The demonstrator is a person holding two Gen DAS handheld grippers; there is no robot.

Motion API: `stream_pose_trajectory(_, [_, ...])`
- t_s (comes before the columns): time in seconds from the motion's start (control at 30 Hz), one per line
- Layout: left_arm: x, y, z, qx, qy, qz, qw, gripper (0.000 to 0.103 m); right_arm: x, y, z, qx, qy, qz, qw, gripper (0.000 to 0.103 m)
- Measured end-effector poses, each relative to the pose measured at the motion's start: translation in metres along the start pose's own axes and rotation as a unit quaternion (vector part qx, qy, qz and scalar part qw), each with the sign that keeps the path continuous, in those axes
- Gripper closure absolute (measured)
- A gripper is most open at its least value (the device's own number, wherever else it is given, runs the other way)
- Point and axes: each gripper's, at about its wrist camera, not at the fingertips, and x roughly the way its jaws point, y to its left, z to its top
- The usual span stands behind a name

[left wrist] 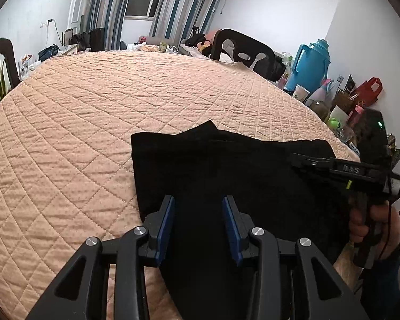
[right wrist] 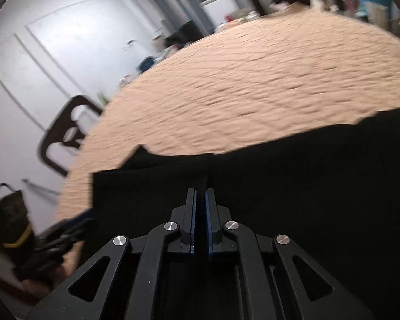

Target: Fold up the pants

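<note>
Black pants [left wrist: 213, 165] lie folded in layers near the front edge of a round table under a peach quilted cover [left wrist: 93, 101]. My left gripper [left wrist: 198, 205] is open, its blue pads [left wrist: 166, 221] spread over the near part of the pants. My right gripper [right wrist: 200, 194] is shut on a fold of the black pants [right wrist: 280, 176]; it also shows in the left wrist view [left wrist: 296, 157], at the pants' right edge. The right wrist view is motion-blurred.
Dark chairs stand at the far side [left wrist: 240, 48] and at the left [left wrist: 0, 61]. A blue thermos [left wrist: 310, 64], cups and bags crowd the table's right edge. A dark bag [right wrist: 8, 213] is at the left of the right wrist view.
</note>
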Motion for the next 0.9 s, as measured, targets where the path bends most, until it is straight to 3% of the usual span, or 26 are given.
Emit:
stream_pose_trajectory(0.07, [-0.003, 0.003, -0.001, -0.003, -0.003, 0.002, 1.0, 0.063, -0.02, -0.002, -0.009, -0.004, -0.026, 0.022, 0.999, 0.089])
stream_pose_trajectory(0.17, [-0.01, 0.005, -0.002, -0.007, -0.014, 0.021, 0.9997, 0.063, -0.041, -0.001, -0.025, -0.018, -0.045, 0.047, 0.998, 0.089])
stream_pose_trajectory(0.3, [-0.023, 0.008, -0.015, -0.017, -0.018, 0.022, 0.9995, 0.06, -0.04, -0.001, -0.049, -0.037, -0.016, 0.029, 0.999, 0.089])
stream_pose_trajectory(0.57, [-0.041, 0.004, -0.052, -0.015, -0.012, 0.029, 0.9994, 0.054, -0.048, 0.002, -0.07, -0.045, -0.031, 0.026, 0.998, 0.088])
stream_pose_trajectory(0.6, [-0.042, 0.001, -0.054, -0.005, -0.013, 0.037, 0.9992, 0.063, -0.047, 0.004, -0.07, -0.045, -0.03, 0.029, 0.998, 0.088])
stream_pose_trajectory(0.63, [-0.042, -0.003, -0.056, 0.006, -0.014, 0.041, 0.999, 0.086, -0.047, 0.004, -0.071, -0.044, -0.029, 0.034, 0.998, 0.088])
stream_pose_trajectory(0.83, [-0.049, 0.013, -0.062, -0.007, -0.03, 0.029, 0.9991, 0.095, -0.05, 0.013, -0.08, -0.056, -0.018, 0.056, 0.997, 0.086])
stream_pose_trajectory(0.9, [-0.054, 0.017, -0.065, -0.003, -0.035, 0.043, 0.9985, 0.099, -0.051, 0.012, -0.08, -0.059, -0.018, 0.058, 0.996, 0.086])
